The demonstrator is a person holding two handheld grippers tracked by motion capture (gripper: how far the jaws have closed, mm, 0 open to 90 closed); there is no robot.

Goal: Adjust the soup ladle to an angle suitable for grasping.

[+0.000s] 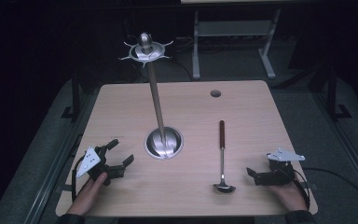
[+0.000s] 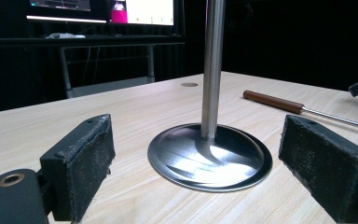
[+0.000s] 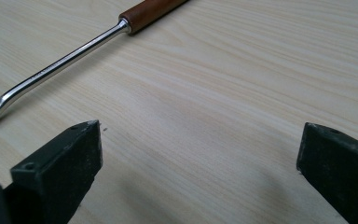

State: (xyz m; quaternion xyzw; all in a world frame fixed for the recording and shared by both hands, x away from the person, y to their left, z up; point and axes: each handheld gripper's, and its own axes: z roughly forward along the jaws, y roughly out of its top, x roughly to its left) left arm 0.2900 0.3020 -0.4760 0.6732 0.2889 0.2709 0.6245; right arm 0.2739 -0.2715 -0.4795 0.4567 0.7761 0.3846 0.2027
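Two grippers rest spread wide on pale wooden table. Tall steel hook stand mid-table. Wood-handled steel ladle lies lengthwise (bowl nearside), just left of right gripper; left gripper farther off.

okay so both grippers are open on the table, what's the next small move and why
Probably slide the right gripper left toward the ladle and close on its shaft. That gripper is open and empty, and the ladle lies flat just beside it, untouched. The hook stand waits upright next to the open left gripper.
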